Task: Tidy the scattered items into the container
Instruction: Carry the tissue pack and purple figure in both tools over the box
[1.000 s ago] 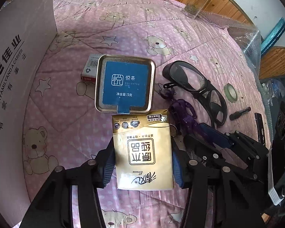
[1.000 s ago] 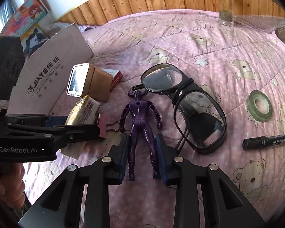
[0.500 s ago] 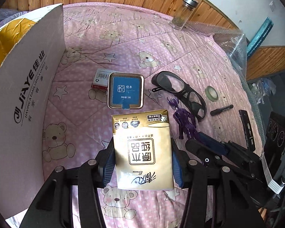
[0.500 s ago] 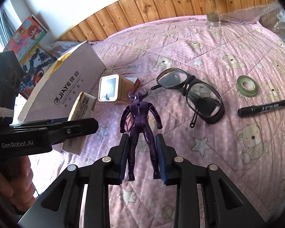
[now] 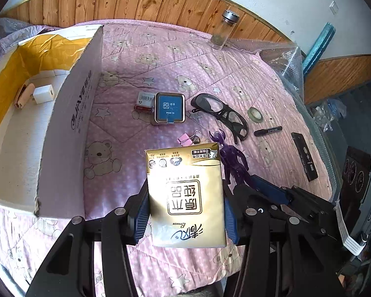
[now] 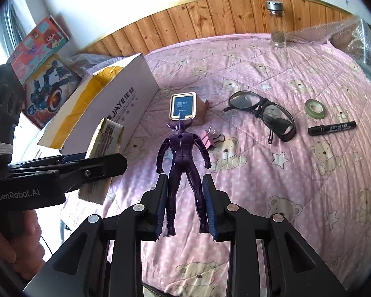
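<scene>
Two held items, pink bear-print quilt (image 5: 146,57), wood-panelled wall (image 6: 222,14)

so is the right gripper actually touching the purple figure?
Touching. The right wrist view shows the right gripper with both blue pads pressed against the legs of the purple figure, which is held up above the pink quilt.

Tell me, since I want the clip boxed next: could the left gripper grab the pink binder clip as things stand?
Probably not yet: the left gripper is shut on the gold tissue pack. The pink binder clip lies uncovered just ahead on the quilt.
</scene>
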Tool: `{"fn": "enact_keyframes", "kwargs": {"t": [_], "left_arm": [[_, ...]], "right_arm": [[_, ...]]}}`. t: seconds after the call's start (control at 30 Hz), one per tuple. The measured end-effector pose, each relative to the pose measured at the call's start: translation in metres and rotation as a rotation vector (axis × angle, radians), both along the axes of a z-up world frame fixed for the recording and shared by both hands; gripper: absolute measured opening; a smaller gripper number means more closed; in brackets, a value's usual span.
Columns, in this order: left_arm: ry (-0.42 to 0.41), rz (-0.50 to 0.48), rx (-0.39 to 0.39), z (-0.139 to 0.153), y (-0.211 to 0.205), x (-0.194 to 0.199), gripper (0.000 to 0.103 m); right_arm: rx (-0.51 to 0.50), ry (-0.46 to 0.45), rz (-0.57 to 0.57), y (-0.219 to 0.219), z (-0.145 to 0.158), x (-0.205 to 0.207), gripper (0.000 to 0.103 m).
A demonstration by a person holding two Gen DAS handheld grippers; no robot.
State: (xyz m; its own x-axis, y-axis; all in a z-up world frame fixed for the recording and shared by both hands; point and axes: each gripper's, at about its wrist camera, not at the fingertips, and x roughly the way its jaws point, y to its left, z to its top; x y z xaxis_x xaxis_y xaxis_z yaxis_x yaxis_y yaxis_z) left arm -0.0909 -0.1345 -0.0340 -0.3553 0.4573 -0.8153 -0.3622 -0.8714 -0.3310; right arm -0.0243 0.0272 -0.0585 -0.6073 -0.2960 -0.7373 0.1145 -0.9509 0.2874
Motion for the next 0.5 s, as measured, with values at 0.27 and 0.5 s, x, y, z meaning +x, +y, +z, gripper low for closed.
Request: {"fn": "enact_keyframes", "kwargs": {"t": [0.27, 0.5], "left_arm": [[0.064, 0.011, 0.033, 0.025, -0.037, 0.029, 0.052], [0.101, 0.031, 0.072, 0.043, -0.069, 0.045, 0.052]], "right_arm": [[0.023, 0.044, 0.023, -0.038, 0.027, 0.026, 0.030], [0.047, 0.086, 0.055, -0.070, 0.048, 0.040, 0.030]]}}
